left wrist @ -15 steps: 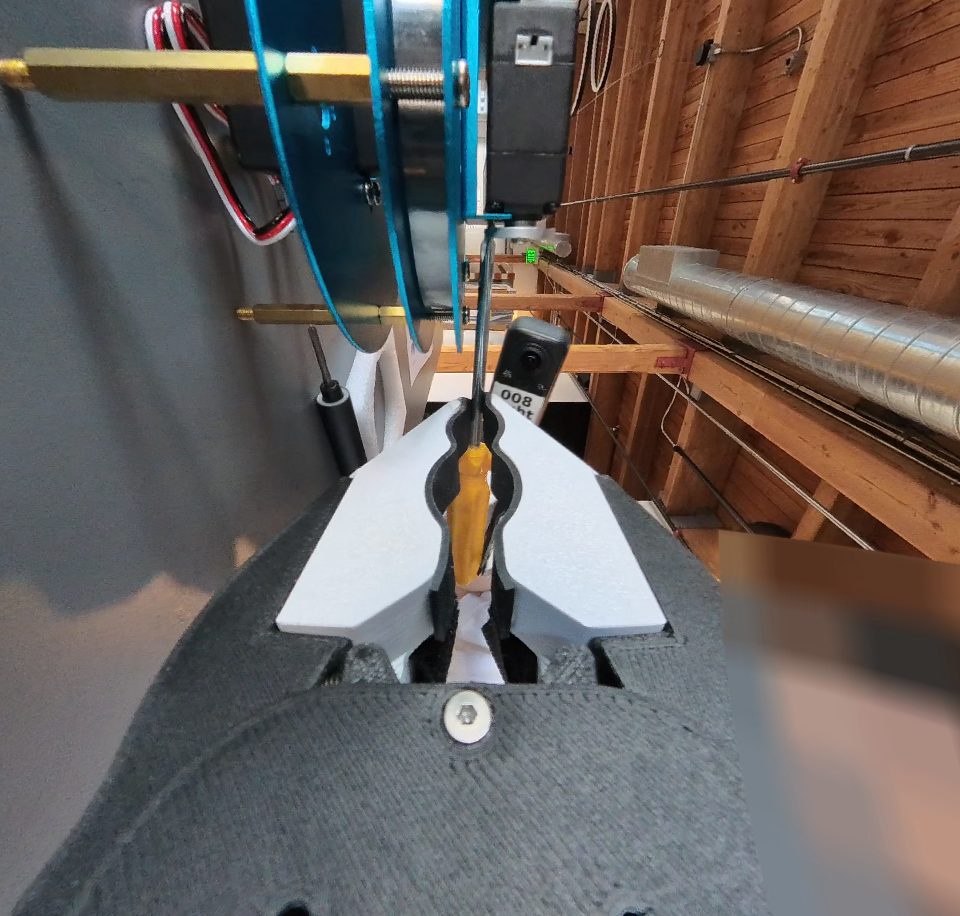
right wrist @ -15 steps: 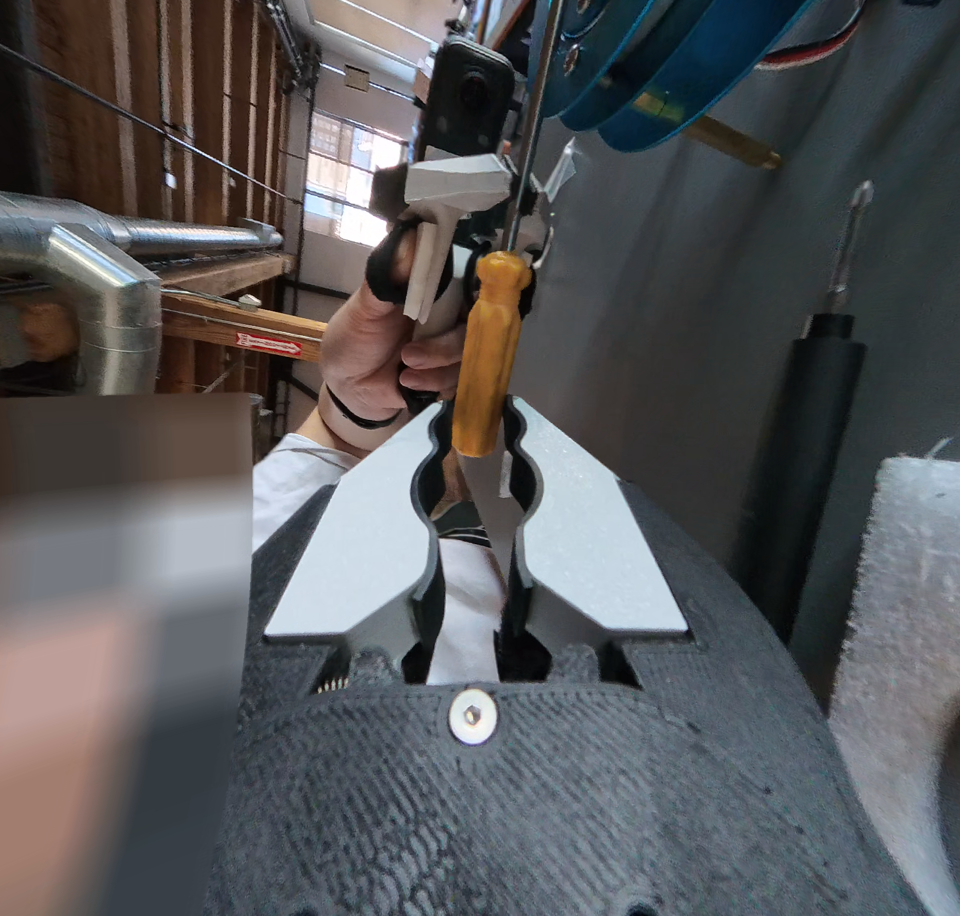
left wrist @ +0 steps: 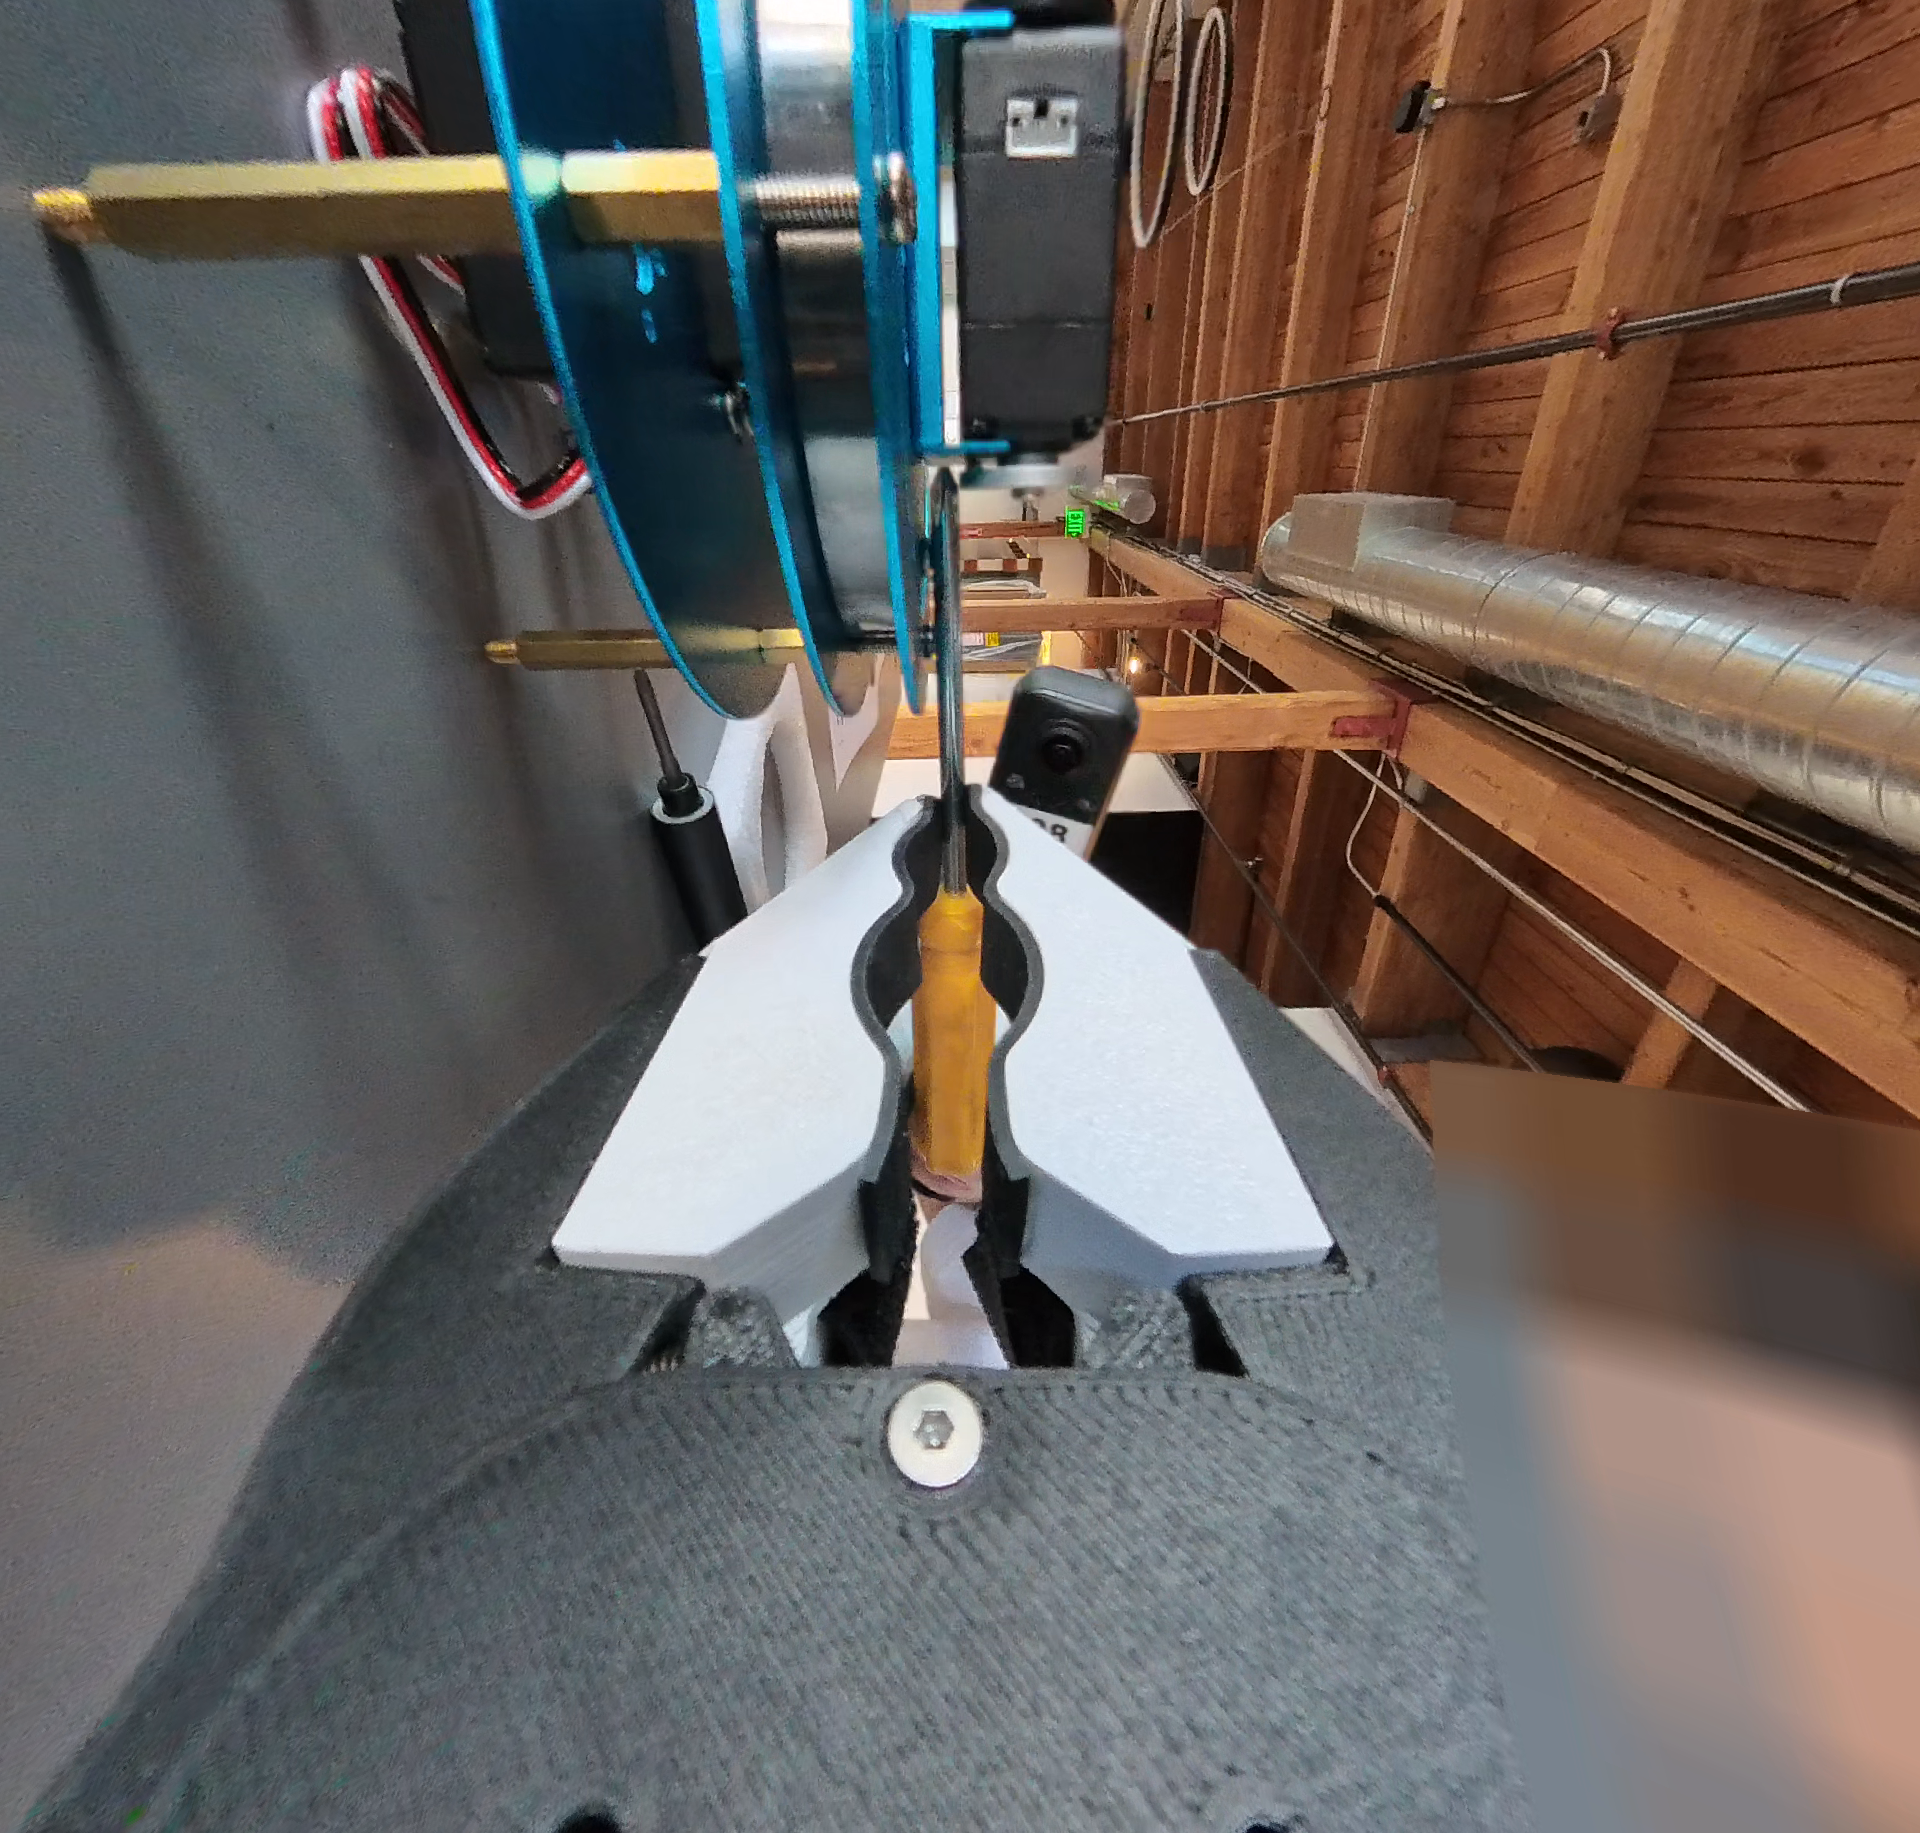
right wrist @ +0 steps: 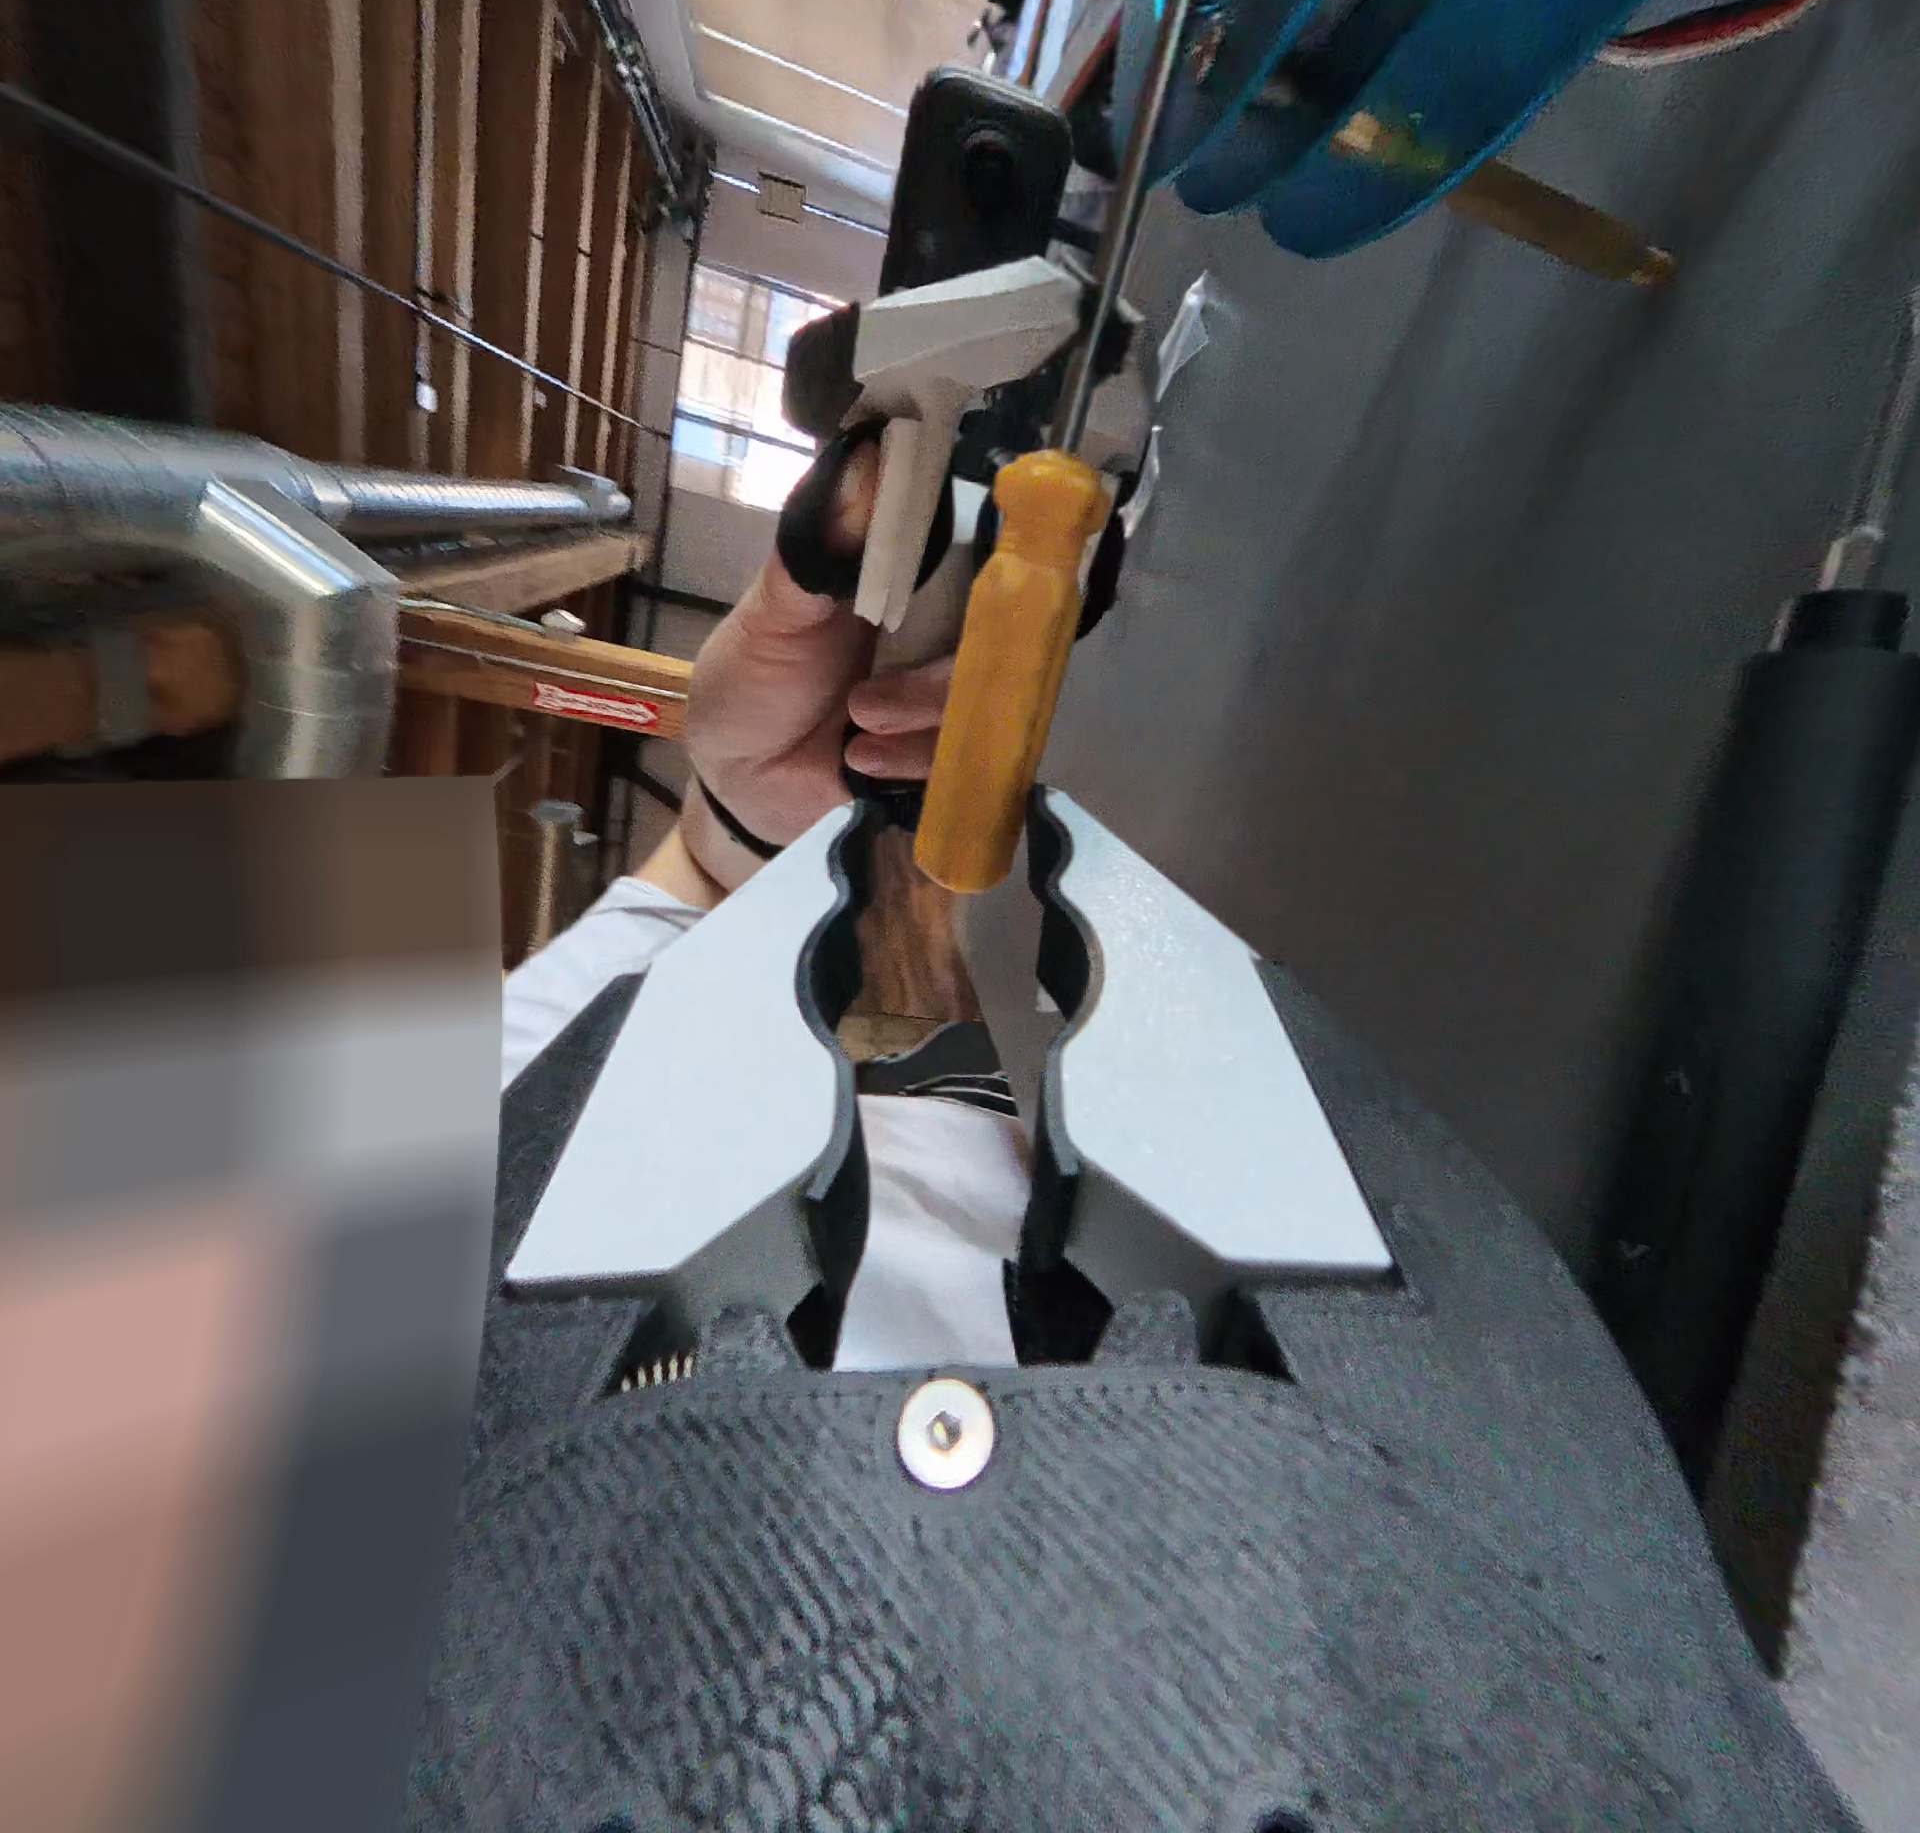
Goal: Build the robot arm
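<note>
The left gripper [left wrist: 948, 827] has its jaws clamped on the yellow screwdriver [left wrist: 951, 1035], tip up against the blue assembly [left wrist: 665, 349]. The right gripper [right wrist: 940, 817] hangs just below the handle, jaws apart, holding nothing.

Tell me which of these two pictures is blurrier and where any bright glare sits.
Right wrist view: softer overall, with the blue discs smeared at top and the window blown out white. Left wrist view: sharper on the yellow-handled screwdriver clamped in the left gripper; the brass standoff is slightly blurred, and no strong glare.
</note>
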Demonstrator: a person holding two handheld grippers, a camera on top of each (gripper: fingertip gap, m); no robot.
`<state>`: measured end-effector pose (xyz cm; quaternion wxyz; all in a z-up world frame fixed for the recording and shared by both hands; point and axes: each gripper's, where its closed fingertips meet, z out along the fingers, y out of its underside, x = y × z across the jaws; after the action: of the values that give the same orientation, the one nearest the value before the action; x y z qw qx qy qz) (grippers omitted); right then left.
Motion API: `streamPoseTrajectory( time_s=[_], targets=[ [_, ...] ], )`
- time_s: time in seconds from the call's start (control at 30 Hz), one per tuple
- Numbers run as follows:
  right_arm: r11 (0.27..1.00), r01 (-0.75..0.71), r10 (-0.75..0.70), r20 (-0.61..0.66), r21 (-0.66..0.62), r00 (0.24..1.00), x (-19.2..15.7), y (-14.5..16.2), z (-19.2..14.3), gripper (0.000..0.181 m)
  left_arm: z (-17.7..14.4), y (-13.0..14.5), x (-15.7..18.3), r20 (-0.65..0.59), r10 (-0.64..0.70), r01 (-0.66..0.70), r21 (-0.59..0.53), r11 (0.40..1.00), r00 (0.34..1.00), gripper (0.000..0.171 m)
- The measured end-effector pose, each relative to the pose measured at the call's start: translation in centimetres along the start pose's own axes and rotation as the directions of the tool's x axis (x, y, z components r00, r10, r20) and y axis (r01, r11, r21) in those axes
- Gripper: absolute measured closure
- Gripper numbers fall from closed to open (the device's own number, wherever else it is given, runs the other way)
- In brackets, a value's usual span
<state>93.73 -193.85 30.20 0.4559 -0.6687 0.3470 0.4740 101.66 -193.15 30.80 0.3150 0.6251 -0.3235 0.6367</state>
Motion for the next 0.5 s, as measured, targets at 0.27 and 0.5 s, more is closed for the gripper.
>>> streamPoseTrajectory(
  time_s=[0.27, 0.5],
  targets=[
    [1.000, 0.004, -0.004, -0.010, -0.028, 1.000, 0.3, 1.0, 0.0, 0.161, 0.4, 0.9, 0.1, -0.011, -0.012, 0.011, -0.013, 1.000, 1.000, 0.169],
    [0.998, 0.044, -0.045, -0.029, -0.041, 0.999, 0.8, 1.1, -0.4, 0.162, 0.5, 0.9, -0.1, -0.001, 0.000, 0.000, -0.012, 1.000, 1.000, 0.169]
  ],
)
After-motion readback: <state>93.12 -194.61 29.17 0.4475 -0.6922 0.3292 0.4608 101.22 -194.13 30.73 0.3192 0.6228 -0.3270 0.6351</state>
